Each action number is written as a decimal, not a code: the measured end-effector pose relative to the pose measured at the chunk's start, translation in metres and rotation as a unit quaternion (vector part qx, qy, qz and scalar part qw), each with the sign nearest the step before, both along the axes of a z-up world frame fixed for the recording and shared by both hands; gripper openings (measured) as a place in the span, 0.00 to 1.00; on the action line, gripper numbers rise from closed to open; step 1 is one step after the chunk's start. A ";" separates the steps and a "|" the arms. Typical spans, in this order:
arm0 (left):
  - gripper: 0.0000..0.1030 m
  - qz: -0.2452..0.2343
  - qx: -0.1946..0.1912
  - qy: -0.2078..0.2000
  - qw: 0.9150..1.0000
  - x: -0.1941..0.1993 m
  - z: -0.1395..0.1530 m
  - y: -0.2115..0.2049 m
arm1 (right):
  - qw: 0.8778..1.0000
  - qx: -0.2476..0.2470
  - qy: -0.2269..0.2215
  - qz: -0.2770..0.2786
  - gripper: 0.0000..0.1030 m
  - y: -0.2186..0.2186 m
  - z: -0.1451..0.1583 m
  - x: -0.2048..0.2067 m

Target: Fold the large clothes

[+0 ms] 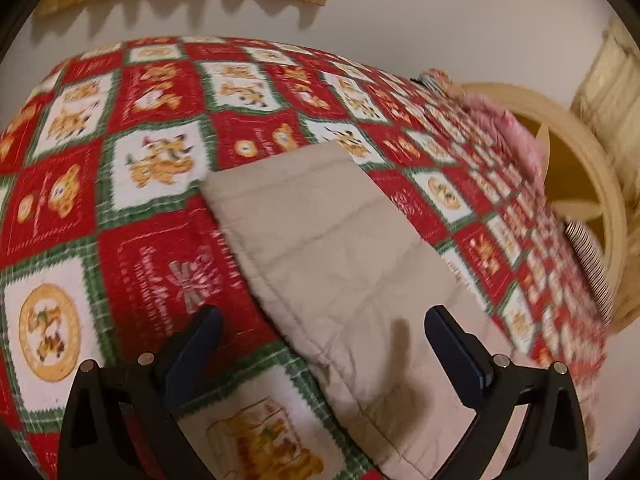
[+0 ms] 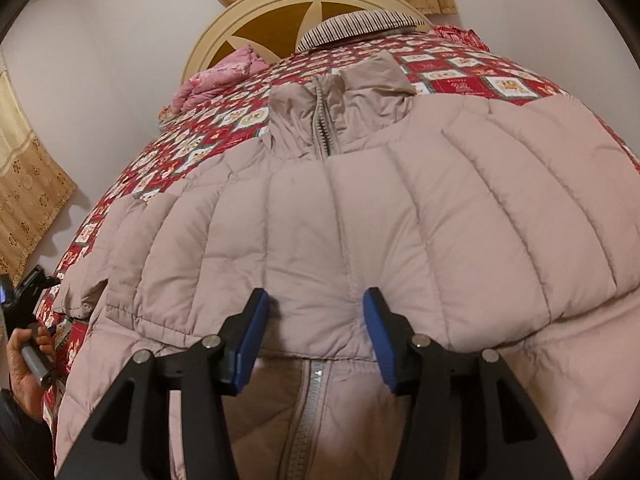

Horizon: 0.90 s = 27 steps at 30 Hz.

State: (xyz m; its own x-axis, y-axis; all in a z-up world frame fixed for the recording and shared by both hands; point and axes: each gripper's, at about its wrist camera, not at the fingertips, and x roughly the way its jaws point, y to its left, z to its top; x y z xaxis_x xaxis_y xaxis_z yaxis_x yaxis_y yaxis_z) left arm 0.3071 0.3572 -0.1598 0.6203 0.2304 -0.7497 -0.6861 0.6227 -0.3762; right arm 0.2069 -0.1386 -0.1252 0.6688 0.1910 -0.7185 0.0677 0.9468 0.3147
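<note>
Beige quilted puffer jacket [image 2: 360, 216] spread on red patchwork bedspread [image 1: 152, 240]. Right claw [image 2: 316, 320] spread over folded hem; left claw [image 1: 320, 344] spread above sleeve [image 1: 320, 232]. Guessing sleeve fold-in next, needs cuff pinch.

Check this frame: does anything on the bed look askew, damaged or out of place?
Nothing looks damaged. The beige puffer jacket lies across the red patterned blanket with its lower part folded up over the chest, and the collar stands rumpled and partly unzipped. The left gripper and right gripper are open, holding nothing.
</note>
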 end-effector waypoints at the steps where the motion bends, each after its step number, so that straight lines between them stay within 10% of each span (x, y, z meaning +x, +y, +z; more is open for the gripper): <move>1: 0.86 -0.003 0.009 0.002 1.000 0.003 -0.001 -0.002 | 1.000 0.000 0.000 0.000 0.52 0.000 0.000 0.000; 3: 0.58 0.001 0.033 0.011 0.999 0.007 0.000 -0.003 | 1.000 0.000 -0.001 0.000 0.53 0.000 0.000 0.000; 4: 0.18 -0.016 0.026 -0.008 0.999 0.009 -0.002 -0.001 | 1.000 0.001 -0.001 0.000 0.53 0.000 0.000 0.000; 5: 0.06 -0.037 -0.001 -0.032 0.999 0.009 -0.007 0.004 | 1.000 0.002 -0.001 0.000 0.53 0.000 0.000 0.000; 8: 0.06 -0.047 -0.021 -0.058 0.997 0.010 -0.011 0.011 | 1.000 0.008 -0.002 0.000 0.53 0.000 -0.001 0.000; 15: 0.06 -0.154 0.116 -0.126 0.973 0.016 0.077 -0.065 | 0.999 0.037 -0.008 -0.002 0.53 -0.008 -0.003 0.000; 18: 0.06 -0.227 0.141 -0.191 0.944 0.006 0.128 -0.122 | 0.999 0.052 -0.013 -0.003 0.53 -0.012 -0.003 -0.001; 22: 0.06 -0.358 0.170 -0.254 0.882 -0.016 0.173 -0.227 | 0.997 0.071 -0.026 -0.009 0.53 -0.017 -0.002 -0.005; 27: 0.06 -0.494 0.160 -0.260 0.814 -0.042 0.166 -0.346 | 0.992 0.099 -0.060 -0.051 0.52 -0.035 0.011 -0.023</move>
